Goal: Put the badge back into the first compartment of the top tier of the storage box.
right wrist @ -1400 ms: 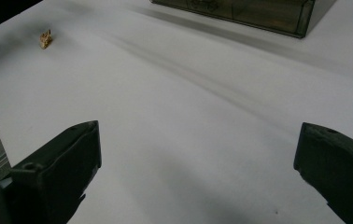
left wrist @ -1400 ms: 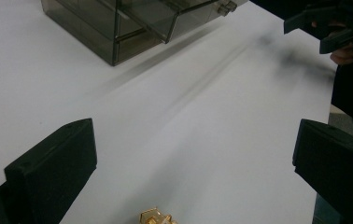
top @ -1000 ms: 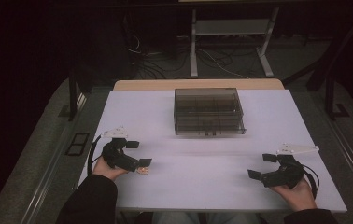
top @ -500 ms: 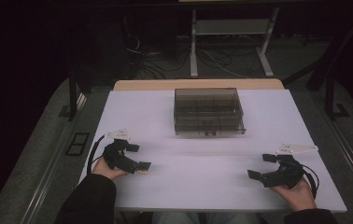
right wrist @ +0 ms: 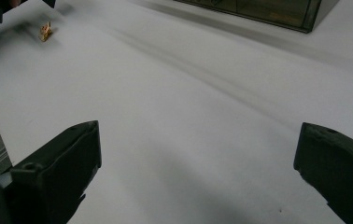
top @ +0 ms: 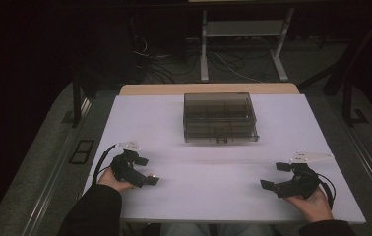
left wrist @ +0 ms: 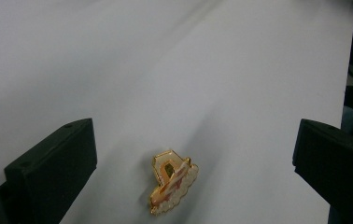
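Observation:
A small gold enamel pin (left wrist: 172,182) lies flat on the white table (top: 213,196) at the front left. My left gripper (top: 148,171) stands open around it, one jaw on each side, touching nothing; the pin (top: 150,175) shows as a bright speck between them. In the left gripper view the gripper (left wrist: 195,140) has its jaws wide apart. My right gripper (top: 272,175) rests open at the front right with bare table between its jaws (right wrist: 198,130). From there the pin (right wrist: 45,31) is far off at the upper left.
A smoky transparent compartment box (top: 220,117) sits shut at the back middle of the table, and its front edge (right wrist: 258,11) shows in the right gripper view. Table legs and cables (top: 223,59) lie on the dark floor beyond.
My left gripper has shifted slightly, so its near jaw now lies beside the pin. The right gripper has stayed where it was.

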The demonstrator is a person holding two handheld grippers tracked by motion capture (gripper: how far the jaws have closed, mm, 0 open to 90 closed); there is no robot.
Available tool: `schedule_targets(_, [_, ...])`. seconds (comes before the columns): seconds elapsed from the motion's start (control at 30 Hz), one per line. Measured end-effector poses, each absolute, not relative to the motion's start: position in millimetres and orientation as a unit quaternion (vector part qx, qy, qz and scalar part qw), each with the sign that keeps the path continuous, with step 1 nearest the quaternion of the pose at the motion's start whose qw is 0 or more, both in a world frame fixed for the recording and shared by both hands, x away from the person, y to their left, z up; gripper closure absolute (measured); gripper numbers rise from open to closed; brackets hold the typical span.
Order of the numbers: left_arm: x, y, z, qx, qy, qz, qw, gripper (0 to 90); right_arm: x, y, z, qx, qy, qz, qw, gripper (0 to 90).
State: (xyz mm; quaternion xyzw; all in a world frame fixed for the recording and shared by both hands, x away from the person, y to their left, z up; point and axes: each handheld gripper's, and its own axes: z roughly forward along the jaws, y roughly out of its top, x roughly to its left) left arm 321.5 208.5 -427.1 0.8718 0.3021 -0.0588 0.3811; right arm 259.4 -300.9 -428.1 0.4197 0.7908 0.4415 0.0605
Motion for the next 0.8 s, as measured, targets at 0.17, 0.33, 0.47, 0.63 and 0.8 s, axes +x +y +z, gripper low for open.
schedule_targets(0.17, [320.3, 206.6, -432.3, 0.880, 0.297, -0.070, 0.364, 2.1, 259.3, -301.0, -428.0, 0.419, 0.790, 0.443, 0.059, 0.2])
schedule_targets(0.33, [319.1, 206.1, -432.9, 0.883, 0.291, -0.076, 0.361, 9.0, 259.3, -300.8, -428.1, 0.418, 0.791, 0.443, 0.057, 0.2])
schedule_targets(0.47, [318.2, 206.5, -432.9, 0.886, 0.281, -0.079, 0.359, 17.1, 259.5, -300.9, -428.1, 0.417, 0.791, 0.443, 0.057, 0.2])
schedule_targets(0.63, [316.7, 204.3, -434.2, 0.892, 0.275, -0.081, 0.349, 31.2, 259.4, -300.4, -428.1, 0.416, 0.792, 0.444, 0.056, 0.2])
schedule_targets(0.8, [317.9, 205.2, -435.1, 0.894, 0.282, -0.074, 0.341, 49.7, 259.3, -300.7, -428.0, 0.416, 0.791, 0.444, 0.057, 0.2])
